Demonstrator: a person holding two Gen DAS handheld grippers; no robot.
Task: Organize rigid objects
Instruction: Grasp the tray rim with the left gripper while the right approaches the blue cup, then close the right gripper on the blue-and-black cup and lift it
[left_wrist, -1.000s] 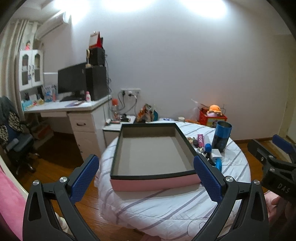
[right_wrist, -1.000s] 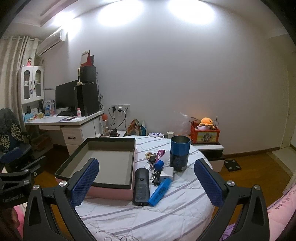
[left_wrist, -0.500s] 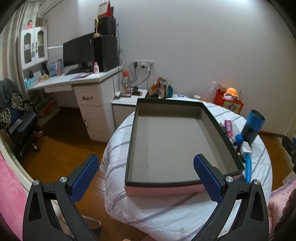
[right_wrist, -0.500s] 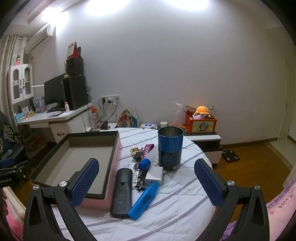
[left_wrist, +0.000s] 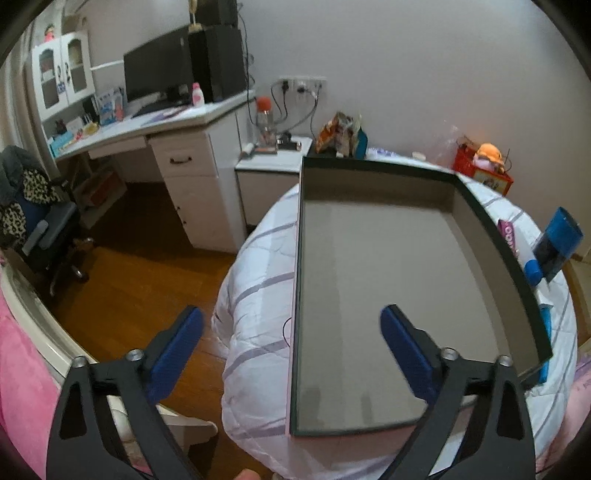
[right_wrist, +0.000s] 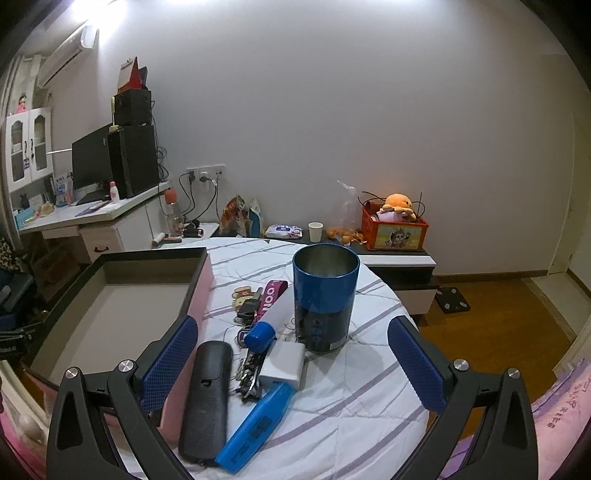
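I have both tools out over the round table (right_wrist: 369, 398) with its striped cloth, and the layout explains itself: the empty tray (left_wrist: 369, 295), grey inside with a dark rim and pink outer wall, fills the centre of the left wrist view as the obvious destination, while the loose items are bunched just beside its right wall, in the lower centre of the right wrist view. There I see a black remote (right_wrist: 207, 398) lying lengthwise, a blue marker (right_wrist: 258, 428) angled just beside it, a small white box (right_wrist: 282, 363), a tube with a blue cap (right_wrist: 271, 314) and a tall blue tin (right_wrist: 325, 299) standing upright with its mouth open. My left gripper (left_wrist: 291, 332) hangs above the tray's near left rim, pitched down into it, fingers wide apart and holding nothing. My right gripper (right_wrist: 291, 362) is held more level, aimed across the cluster, fingers likewise spread with nothing between them. Nothing sits in the tray yet, so I judge the sorting has barely begun; the remote looks the nearest pick.
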